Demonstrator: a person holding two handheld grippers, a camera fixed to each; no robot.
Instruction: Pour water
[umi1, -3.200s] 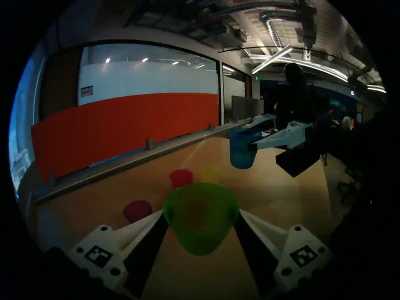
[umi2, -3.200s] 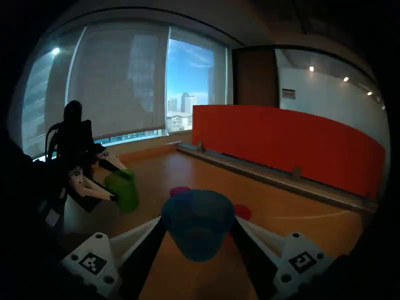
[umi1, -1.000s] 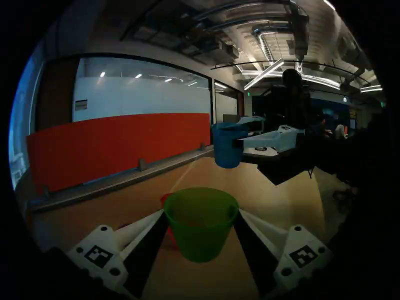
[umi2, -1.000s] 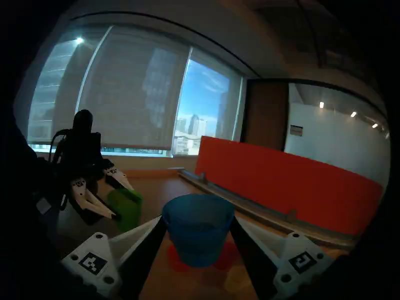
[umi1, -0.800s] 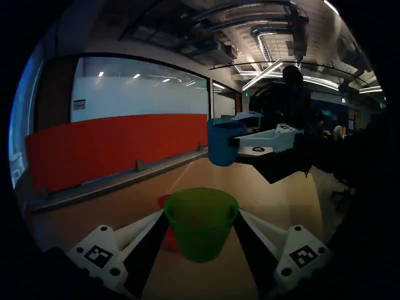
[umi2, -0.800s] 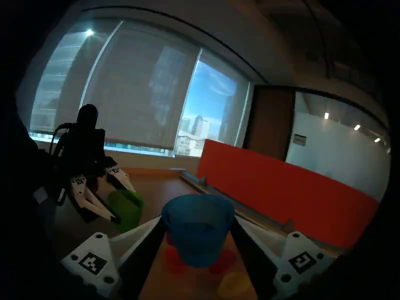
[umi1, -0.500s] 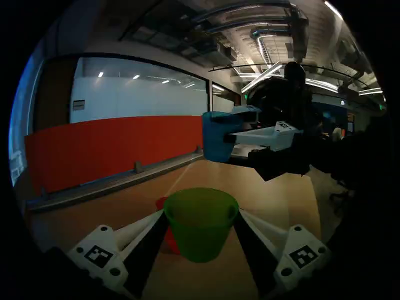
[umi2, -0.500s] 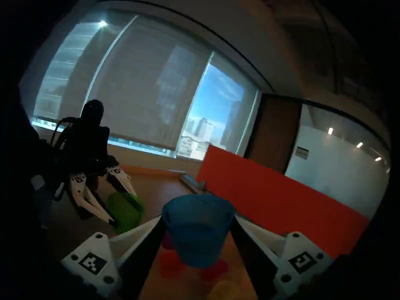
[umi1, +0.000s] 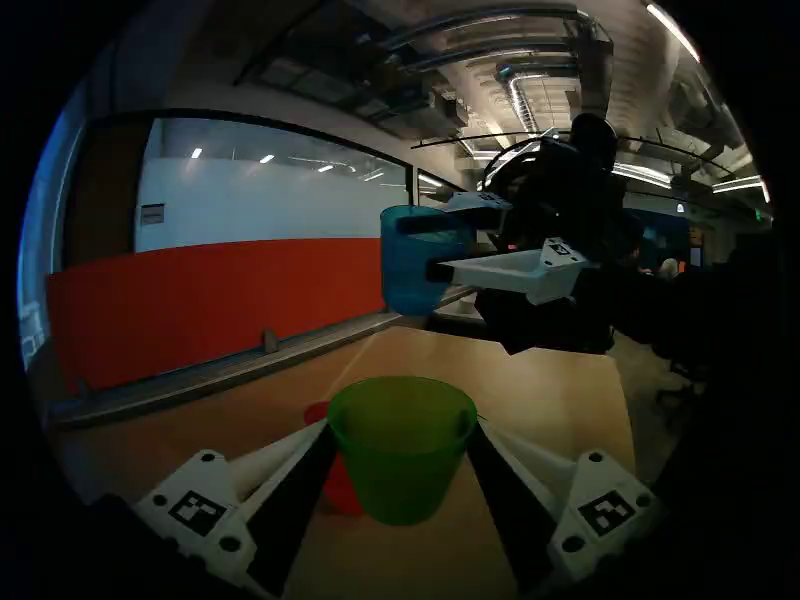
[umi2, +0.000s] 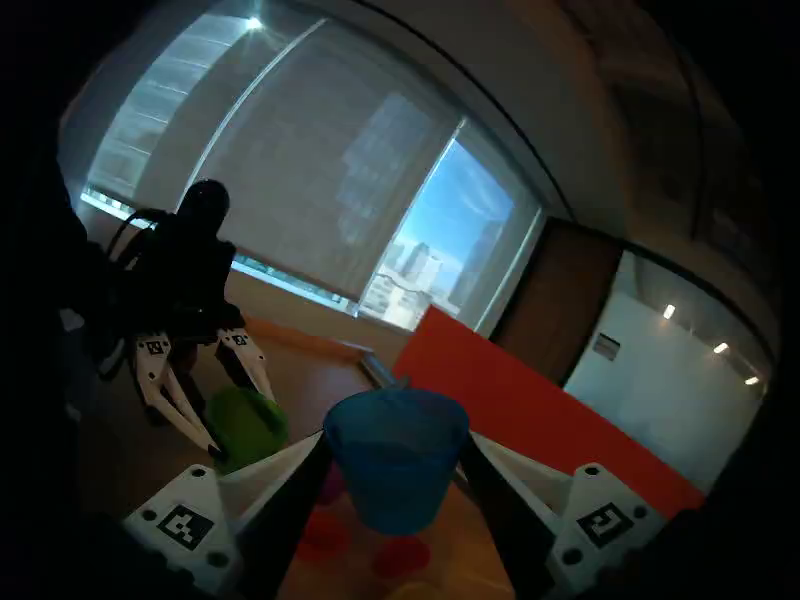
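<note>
The left gripper (umi1: 402, 432) pinches a green cup (umi1: 402, 465) between both fingers; the right gripper (umi2: 396, 440) clamps a blue cup (umi2: 396, 475), held higher.

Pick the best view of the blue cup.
Right gripper view: the blue cup sits close and centred between the fingers of the right gripper, mouth visible. Left gripper view shows it smaller, side-on, held higher than the green cup.
</note>
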